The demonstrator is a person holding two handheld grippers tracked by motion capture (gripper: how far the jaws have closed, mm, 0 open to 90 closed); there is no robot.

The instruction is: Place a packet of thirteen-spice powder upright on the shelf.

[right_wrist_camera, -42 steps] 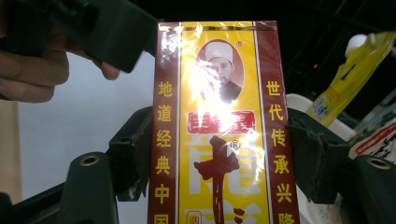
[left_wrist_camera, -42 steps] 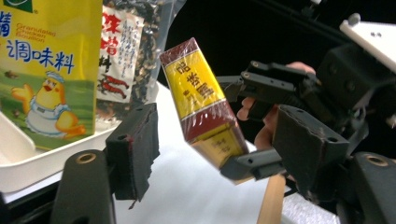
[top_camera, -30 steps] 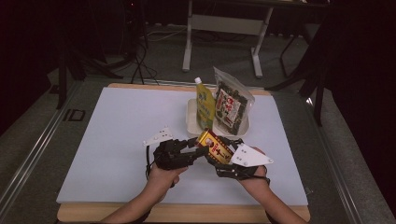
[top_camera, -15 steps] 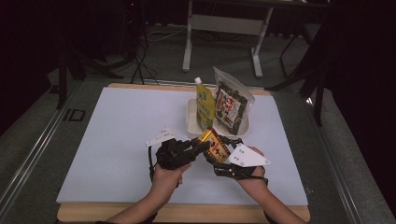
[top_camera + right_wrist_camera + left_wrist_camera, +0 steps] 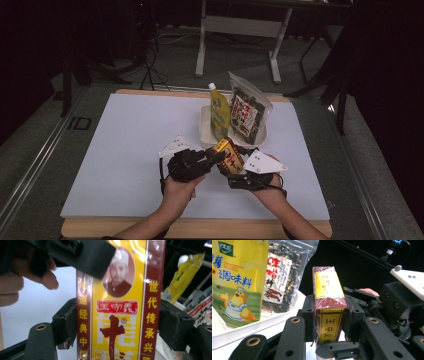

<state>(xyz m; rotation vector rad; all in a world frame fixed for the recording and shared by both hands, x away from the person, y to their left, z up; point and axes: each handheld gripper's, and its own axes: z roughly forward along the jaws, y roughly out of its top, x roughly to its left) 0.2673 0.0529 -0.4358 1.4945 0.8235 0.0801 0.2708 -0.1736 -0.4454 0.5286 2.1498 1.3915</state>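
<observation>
Handing over mid-air, the box (image 5: 229, 154) sat above the desk (image 5: 125, 135), just in front of the tray (image 5: 204, 131). Left gripper (image 5: 331, 322) had just closed its jaws onto the box's narrow sides. Right gripper (image 5: 120, 326) jaws had just been opening, box between them, pads near or barely touching. Risk: the glossy wrap could slip in the one-sided grip, dropping the box or knocking over the yellow pouch (image 5: 219, 111).

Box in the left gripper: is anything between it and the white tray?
Nothing visible lies between the box and the tray's near rim; the yellow pouch and the snack bag already stand in the tray.
</observation>
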